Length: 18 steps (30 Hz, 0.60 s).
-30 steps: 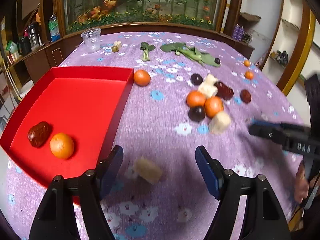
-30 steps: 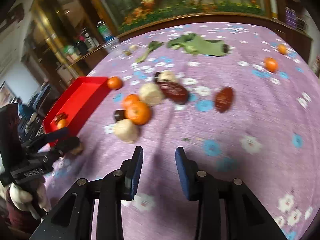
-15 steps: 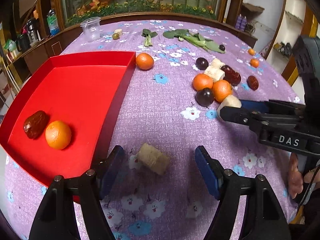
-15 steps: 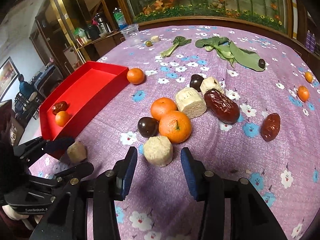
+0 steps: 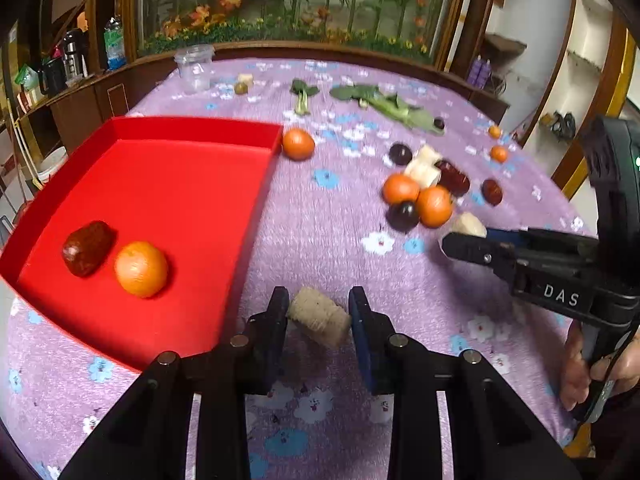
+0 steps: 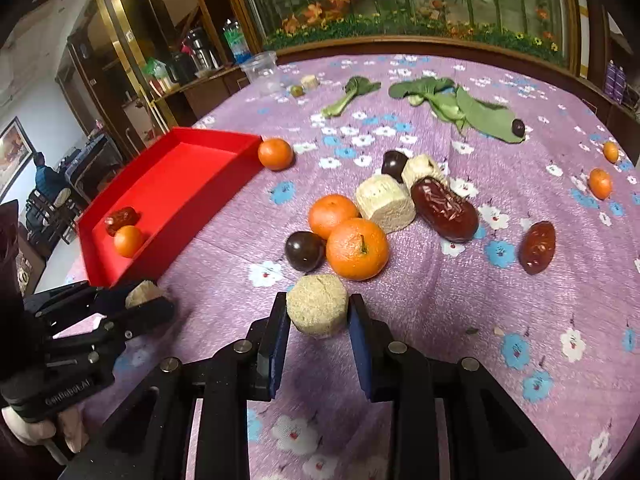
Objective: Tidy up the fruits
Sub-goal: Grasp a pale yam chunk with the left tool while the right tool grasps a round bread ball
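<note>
Left wrist view shows the left hand-held gripper (image 5: 318, 314) closed around a tan cut chunk (image 5: 318, 317) just right of the red tray (image 5: 168, 200), while the right hand-held gripper (image 6: 318, 318) pinches another pale chunk (image 6: 317, 309) farther right; judging by this, both grasps are underway, and lifting into the tray comes next.

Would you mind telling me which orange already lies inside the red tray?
The orange beside the dried date in the red tray; every other orange sits on the tablecloth.

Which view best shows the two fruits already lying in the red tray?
The left wrist view: the orange and the dark red date lie large and unobstructed in the red tray. In the right wrist view they are small, far off at the left edge.
</note>
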Motion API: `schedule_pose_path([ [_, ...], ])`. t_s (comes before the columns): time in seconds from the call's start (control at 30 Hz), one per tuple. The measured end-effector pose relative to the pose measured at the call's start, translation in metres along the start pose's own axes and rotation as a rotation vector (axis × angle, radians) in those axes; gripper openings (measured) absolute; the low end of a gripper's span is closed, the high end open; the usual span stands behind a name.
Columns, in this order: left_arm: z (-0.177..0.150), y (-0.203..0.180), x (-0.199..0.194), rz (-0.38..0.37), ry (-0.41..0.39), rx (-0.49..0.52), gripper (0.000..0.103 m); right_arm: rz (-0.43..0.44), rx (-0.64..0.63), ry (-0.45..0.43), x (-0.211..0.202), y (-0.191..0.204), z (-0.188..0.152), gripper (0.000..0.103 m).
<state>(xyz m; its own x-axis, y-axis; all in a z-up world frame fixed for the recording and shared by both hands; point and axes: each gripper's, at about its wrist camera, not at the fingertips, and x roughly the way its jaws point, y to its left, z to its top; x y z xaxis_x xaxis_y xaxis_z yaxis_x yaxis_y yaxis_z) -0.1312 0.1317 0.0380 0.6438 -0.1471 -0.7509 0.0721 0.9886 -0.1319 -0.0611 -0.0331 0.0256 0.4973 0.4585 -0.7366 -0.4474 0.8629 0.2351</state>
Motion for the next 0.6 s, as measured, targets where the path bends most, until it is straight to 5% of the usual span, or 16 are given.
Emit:
schedule_pose_path([
  [0.27, 0.008, 0.021, -0.039, 0.022, -0.097, -0.041, 0.030, 0.051, -0.011, -0.052, -0.025, 0.021, 0.009, 0.032],
  [0.6, 0.036, 0.111, -0.065, 0.135, -0.169, -0.169, 0.030, 0.182, -0.053, -0.045, -0.012, 0.075, 0.045, 0.032],
])
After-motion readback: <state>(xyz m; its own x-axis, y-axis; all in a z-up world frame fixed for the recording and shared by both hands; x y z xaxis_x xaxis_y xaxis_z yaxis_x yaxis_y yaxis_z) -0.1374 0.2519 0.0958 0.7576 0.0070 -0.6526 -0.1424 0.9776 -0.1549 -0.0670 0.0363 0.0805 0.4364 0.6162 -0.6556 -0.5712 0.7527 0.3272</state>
